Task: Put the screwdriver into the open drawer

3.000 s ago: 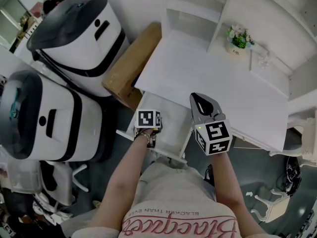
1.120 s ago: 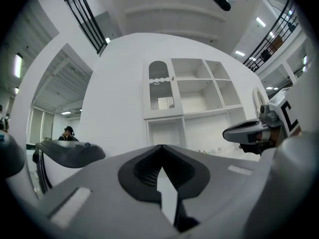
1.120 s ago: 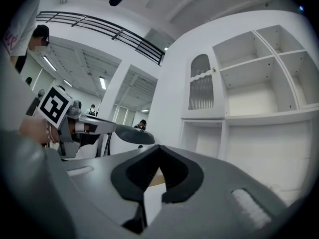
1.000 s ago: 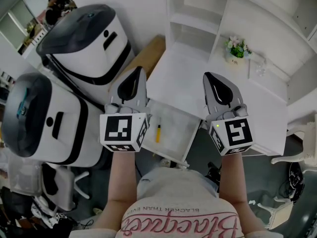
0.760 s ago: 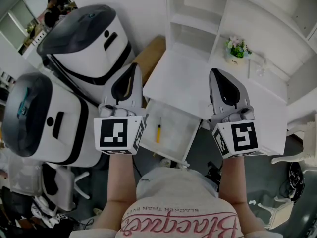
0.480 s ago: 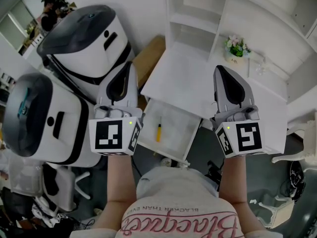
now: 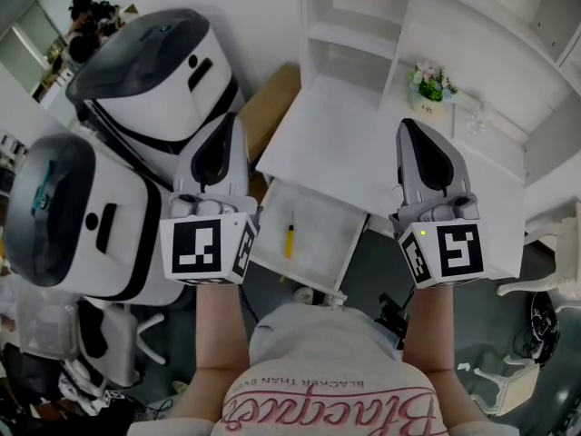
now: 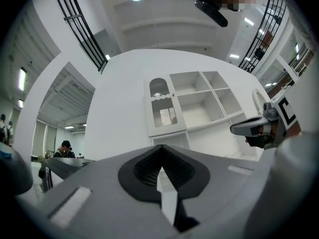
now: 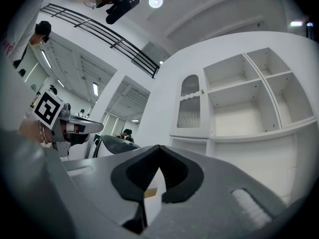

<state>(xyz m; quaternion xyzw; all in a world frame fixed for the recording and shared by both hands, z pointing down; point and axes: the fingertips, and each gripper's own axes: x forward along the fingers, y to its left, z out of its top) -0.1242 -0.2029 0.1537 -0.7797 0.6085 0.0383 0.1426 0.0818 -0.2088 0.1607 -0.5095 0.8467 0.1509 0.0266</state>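
The yellow-handled screwdriver lies loose in the open white drawer under the desk's front edge. Both grippers are held up above it, pointing away from the person. In the head view my left gripper hangs left of the drawer, over the cardboard box, with its jaws together and nothing in them. My right gripper hangs to the drawer's right, over the desk top, jaws also together and empty. The left gripper view shows the closed tips with the right gripper off to the side; the right gripper view shows closed tips.
Two large white-and-black machines stand at the left, next to a brown cardboard box. The white desk carries a shelf unit, a small flower pot and a glass. People stand far off at the upper left.
Three seconds ago the left gripper was low at the drawer; now both grippers are raised and spread slightly apart. The screwdriver lies still in the drawer.
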